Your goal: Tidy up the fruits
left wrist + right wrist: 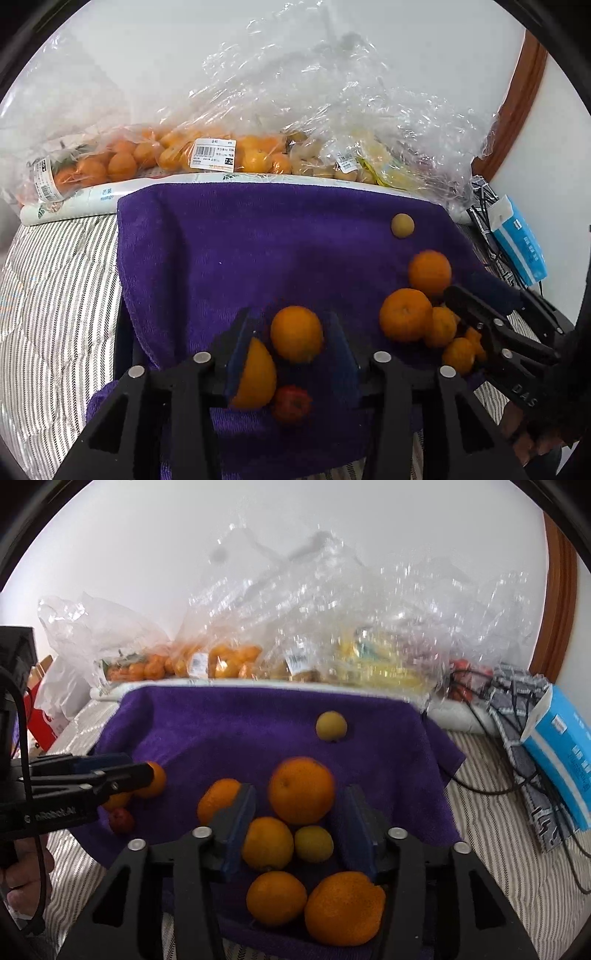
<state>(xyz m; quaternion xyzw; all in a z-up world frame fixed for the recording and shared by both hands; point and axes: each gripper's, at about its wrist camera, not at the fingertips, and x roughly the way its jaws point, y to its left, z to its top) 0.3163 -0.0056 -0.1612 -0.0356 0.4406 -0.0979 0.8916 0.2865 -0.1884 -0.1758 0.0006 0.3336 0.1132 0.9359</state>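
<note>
Closest in, the left gripper sat spread wide around an orange on the purple towel, a small red fruit just below it, while the right gripper was also spread, over the orange cluster. Best bet was probably to close gently on that one orange without nudging the red fruit. Farther back sat a lone yellow fruit, then the bagged oranges.
</note>
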